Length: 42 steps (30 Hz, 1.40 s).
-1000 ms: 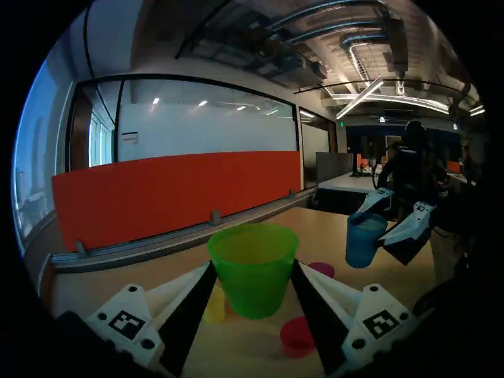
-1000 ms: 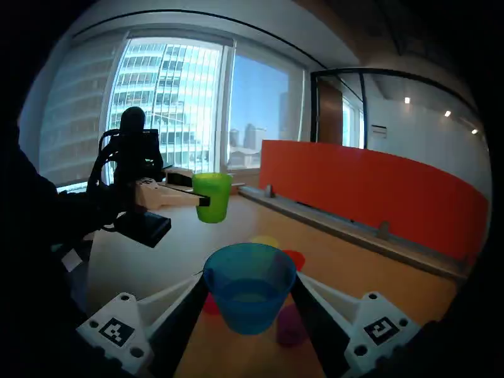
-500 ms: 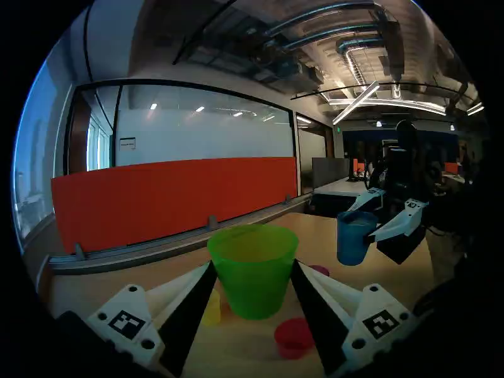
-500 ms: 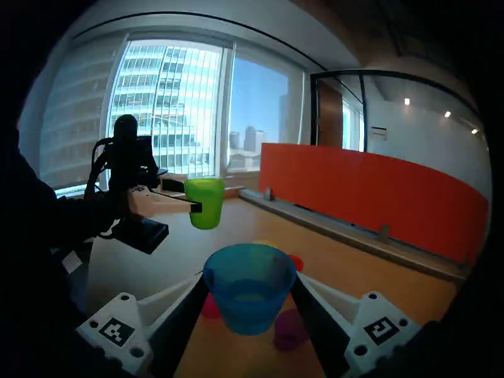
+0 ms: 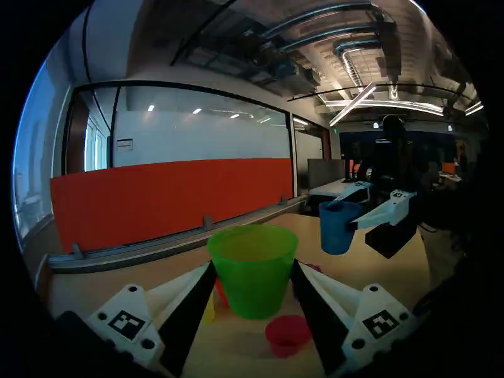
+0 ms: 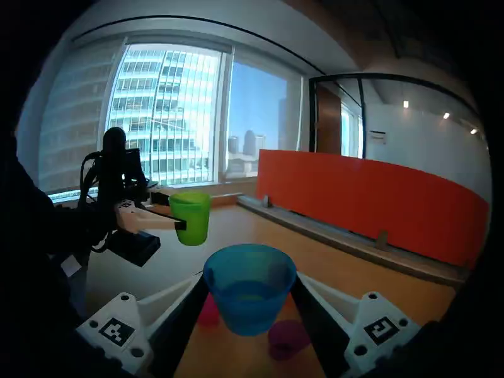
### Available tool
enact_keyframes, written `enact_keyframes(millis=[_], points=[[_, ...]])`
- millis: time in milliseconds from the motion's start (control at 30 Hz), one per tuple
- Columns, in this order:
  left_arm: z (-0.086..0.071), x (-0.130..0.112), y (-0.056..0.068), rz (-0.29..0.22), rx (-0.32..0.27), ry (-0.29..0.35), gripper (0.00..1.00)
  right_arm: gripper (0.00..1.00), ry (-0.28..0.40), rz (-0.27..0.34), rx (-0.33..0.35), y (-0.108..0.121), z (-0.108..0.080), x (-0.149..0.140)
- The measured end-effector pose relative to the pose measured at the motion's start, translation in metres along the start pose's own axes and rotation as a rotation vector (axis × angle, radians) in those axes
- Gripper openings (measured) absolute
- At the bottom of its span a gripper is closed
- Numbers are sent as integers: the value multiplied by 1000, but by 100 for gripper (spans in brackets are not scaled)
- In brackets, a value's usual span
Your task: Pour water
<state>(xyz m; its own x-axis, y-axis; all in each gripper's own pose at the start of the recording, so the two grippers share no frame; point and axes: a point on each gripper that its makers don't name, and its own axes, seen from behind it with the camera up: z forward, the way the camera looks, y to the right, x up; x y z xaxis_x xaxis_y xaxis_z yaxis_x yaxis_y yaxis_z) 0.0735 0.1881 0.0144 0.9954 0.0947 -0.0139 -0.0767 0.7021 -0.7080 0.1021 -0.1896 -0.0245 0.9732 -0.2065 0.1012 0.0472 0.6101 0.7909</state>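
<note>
In the left gripper view my left gripper (image 5: 253, 285) is shut on an upright green cup (image 5: 253, 267), held above the wooden table (image 5: 378, 271). Farther right, my right gripper (image 5: 343, 220) holds a blue cup (image 5: 334, 227) in the air. In the right gripper view my right gripper (image 6: 250, 296) is shut on the blue cup (image 6: 250, 286), upright with some water in its bottom. Off to the left there, the left gripper (image 6: 179, 219) carries the green cup (image 6: 190, 217). The two cups are apart.
Small cups lie on the table below: a red one (image 5: 288, 330), a pink one (image 6: 208, 311) and a purple one (image 6: 285, 334). An orange partition (image 5: 170, 195) runs along the table's far edge. A person's dark sleeve (image 6: 38, 233) is behind the left gripper.
Both cups have risen a little above the table. The blue cup has drifted left in the left gripper view, and the green cup has drifted left and lower in the right gripper view.
</note>
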Motion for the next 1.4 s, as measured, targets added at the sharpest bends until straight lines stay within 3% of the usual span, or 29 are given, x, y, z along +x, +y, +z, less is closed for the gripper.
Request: enact_keyframes(millis=[467,1400], points=[[-6,-3,15,-5,-16,1,83,90,32,-63,24,-2,7,26],[-8,-5,39,-8,-52,-4,83,91,72,-262,30,-1,15,84]])
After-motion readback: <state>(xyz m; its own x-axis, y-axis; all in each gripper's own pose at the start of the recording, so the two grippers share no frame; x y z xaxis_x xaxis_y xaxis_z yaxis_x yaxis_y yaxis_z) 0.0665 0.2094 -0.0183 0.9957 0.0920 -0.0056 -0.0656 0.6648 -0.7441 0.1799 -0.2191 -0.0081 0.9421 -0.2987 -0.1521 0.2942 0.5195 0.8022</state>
